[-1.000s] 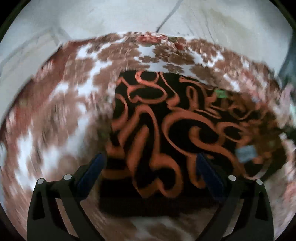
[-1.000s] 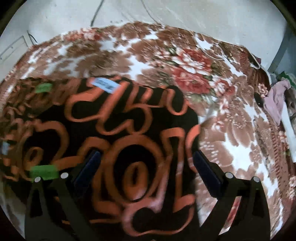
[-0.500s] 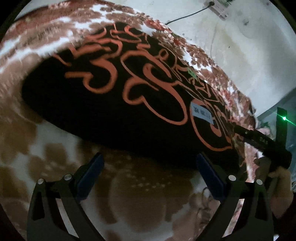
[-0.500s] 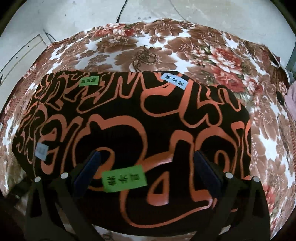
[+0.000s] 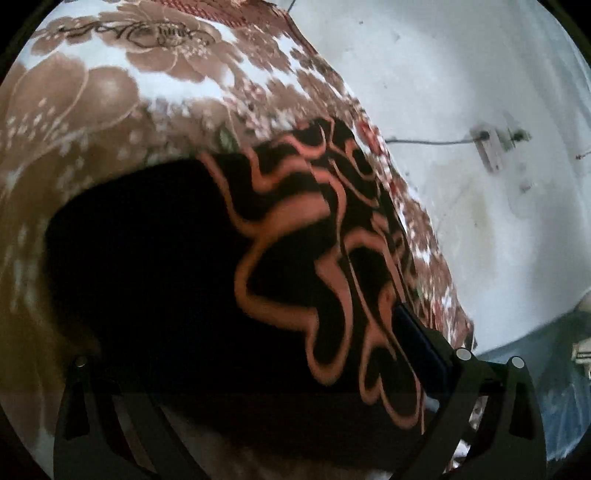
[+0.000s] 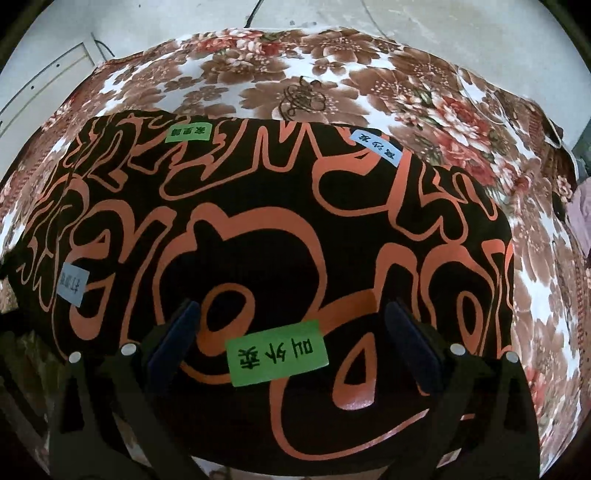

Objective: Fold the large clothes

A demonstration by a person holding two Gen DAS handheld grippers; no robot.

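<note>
I have the black-and-orange garment [image 6: 288,236] spread flat on the floral blanket [image 6: 332,85], lying under and ahead of my right gripper [image 6: 291,343], whose fingers are spread wide and gripping nothing; a green label [image 6: 277,352] sits between the two pads, with a blue label [image 6: 73,284] off beyond the left finger and another green label [image 6: 188,132] and blue label [image 6: 376,147] along the far edge. My left gripper [image 5: 236,354] is tilted hard over the same garment [image 5: 280,266]; its right finger [image 5: 421,339] shows against the cloth, but the left one is lost in shadow, so I cannot tell whether this gripper is parted or closed. From the right wrist view the garment's long axis runs across the fingers, left to right, with its near edge just below the pads and its far edge toward the wall [image 6: 166,26]. For the next fold, I judge I should bring both grippers down on the near edge, well apart, pinch only the top layers, and carry them evenly toward the far edge so the hem lands square; lifting unevenly would likely drag a corner and skew the stack
</note>
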